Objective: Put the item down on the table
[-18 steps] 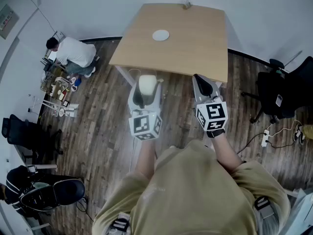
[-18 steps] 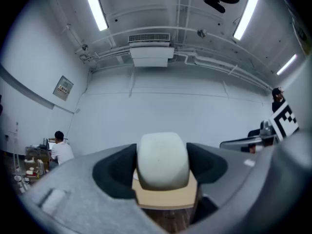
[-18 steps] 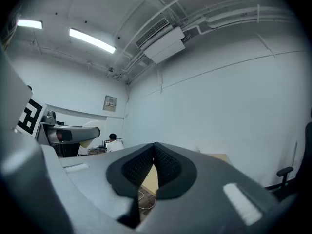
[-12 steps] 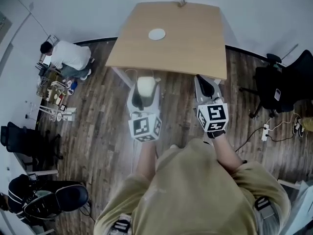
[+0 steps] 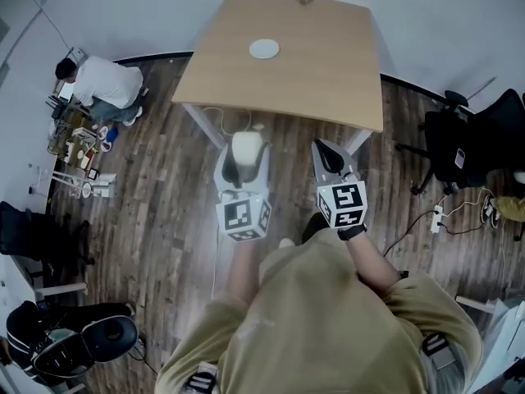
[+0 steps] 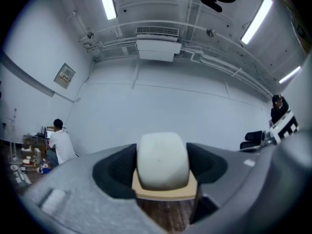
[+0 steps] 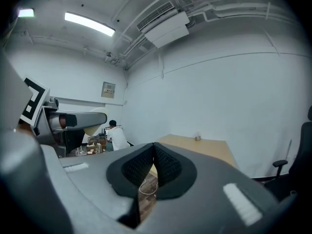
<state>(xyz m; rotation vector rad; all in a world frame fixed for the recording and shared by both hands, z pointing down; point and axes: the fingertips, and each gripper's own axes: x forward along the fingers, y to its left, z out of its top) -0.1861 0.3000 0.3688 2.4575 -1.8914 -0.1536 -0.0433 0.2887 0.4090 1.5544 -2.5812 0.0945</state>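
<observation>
Left gripper view shows a smooth, rounded, off-white item (image 6: 162, 157) clamped between the jaws of the left gripper (image 6: 162, 172), while the right gripper (image 7: 154, 165) is closed on nothing.

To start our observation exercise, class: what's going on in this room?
A person stands facing a wooden table, holding a tool in each hand. The left tool is shut on a pale rounded item, which is in the air and appears short of the table's near edge, not yet set down. The right tool is shut and empty. A small white disc lies on the table.
</observation>
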